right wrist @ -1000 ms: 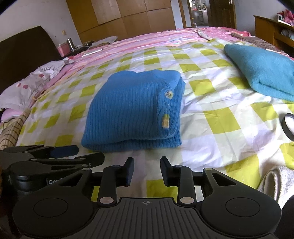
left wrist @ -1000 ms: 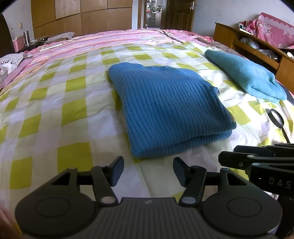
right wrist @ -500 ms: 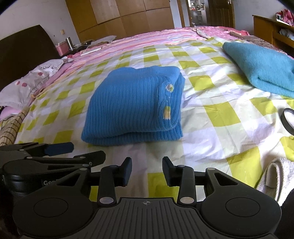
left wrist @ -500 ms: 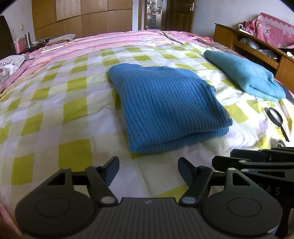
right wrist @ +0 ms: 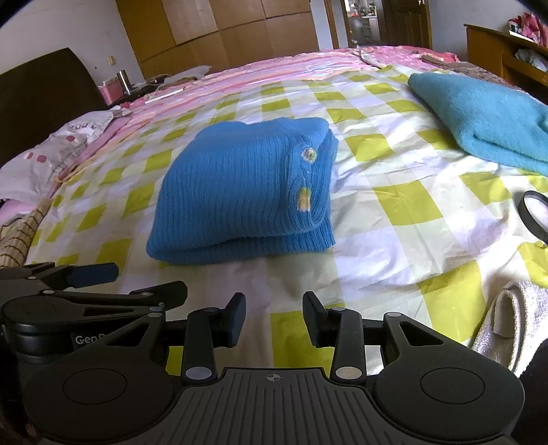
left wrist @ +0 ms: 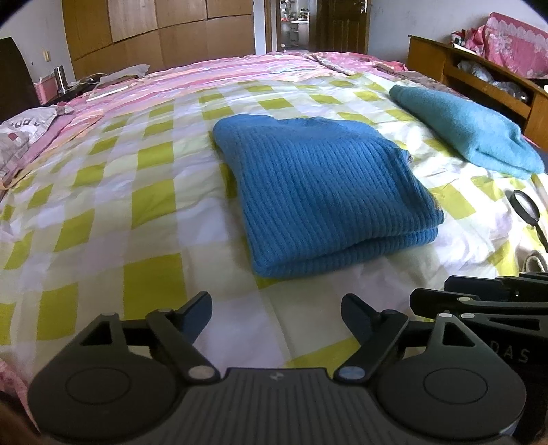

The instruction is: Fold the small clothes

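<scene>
- The blue ribbed knit sweater [left wrist: 325,195] lies folded into a compact stack in the middle of the bed, its doubled edge facing the near side.
- From the right wrist view, the sweater [right wrist: 246,191] shows a small round yellow-and-white patch and a yellow mark on its right-hand fold.
- It rests on a bedsheet checked in yellow-green and white [left wrist: 113,191], lightly wrinkled around the stack.
- The left gripper [left wrist: 275,316] hovers low over the sheet, near the sweater's near edge but apart from it; its black fingers are spread wide with nothing between them.
- The right gripper [right wrist: 274,316] sits just beside the left one, also short of the sweater, its fingers parted and empty.
- Each view catches the other tool at its edge: the left gripper's body appears at the left of the right wrist view, the right one's at the right of the left wrist view.
- A folded teal fleece cloth [left wrist: 469,137] lies far right on the sheet, well apart from the sweater.
- A black-rimmed magnifying glass [right wrist: 534,212] lies on the sheet at the right.
- A white towelling cloth [right wrist: 510,328] sits bunched at the near right corner.
- A pink striped cover [left wrist: 212,77] spans the far side of the bed.
- Wooden wardrobe doors [right wrist: 222,30] stand along the far wall.
</scene>
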Demonstrator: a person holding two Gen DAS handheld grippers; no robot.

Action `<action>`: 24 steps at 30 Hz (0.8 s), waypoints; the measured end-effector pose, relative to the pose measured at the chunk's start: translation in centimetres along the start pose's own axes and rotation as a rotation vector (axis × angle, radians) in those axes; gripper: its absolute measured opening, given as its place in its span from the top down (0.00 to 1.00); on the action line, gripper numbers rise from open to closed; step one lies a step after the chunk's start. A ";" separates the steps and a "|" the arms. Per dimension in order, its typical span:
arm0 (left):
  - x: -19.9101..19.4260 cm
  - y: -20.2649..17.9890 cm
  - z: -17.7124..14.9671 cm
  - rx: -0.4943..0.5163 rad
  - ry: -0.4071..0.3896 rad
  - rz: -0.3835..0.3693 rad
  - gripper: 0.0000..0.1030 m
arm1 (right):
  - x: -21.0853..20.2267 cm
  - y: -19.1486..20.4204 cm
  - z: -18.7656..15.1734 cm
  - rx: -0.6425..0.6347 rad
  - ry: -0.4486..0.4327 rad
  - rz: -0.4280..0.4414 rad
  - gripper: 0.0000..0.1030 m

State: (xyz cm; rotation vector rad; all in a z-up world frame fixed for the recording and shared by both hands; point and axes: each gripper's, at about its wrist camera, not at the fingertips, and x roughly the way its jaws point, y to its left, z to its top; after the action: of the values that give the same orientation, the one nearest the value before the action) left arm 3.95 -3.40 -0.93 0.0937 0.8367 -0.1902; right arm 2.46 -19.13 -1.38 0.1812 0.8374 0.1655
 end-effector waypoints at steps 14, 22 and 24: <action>-0.1 -0.2 -0.3 0.002 0.018 0.011 0.14 | -0.1 -0.1 -0.4 0.011 0.004 -0.006 0.65; -0.1 -0.2 -0.3 0.002 0.018 0.011 0.14 | -0.1 -0.1 -0.5 0.015 0.005 -0.005 0.65; -0.1 -0.2 -0.3 -0.003 0.020 0.010 0.14 | -0.1 -0.1 -0.6 0.015 0.005 -0.007 0.65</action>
State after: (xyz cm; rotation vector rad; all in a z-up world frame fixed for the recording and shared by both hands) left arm 3.62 -3.56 -1.09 0.0967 0.8566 -0.1788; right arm 2.00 -19.17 -1.71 0.1921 0.8449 0.1532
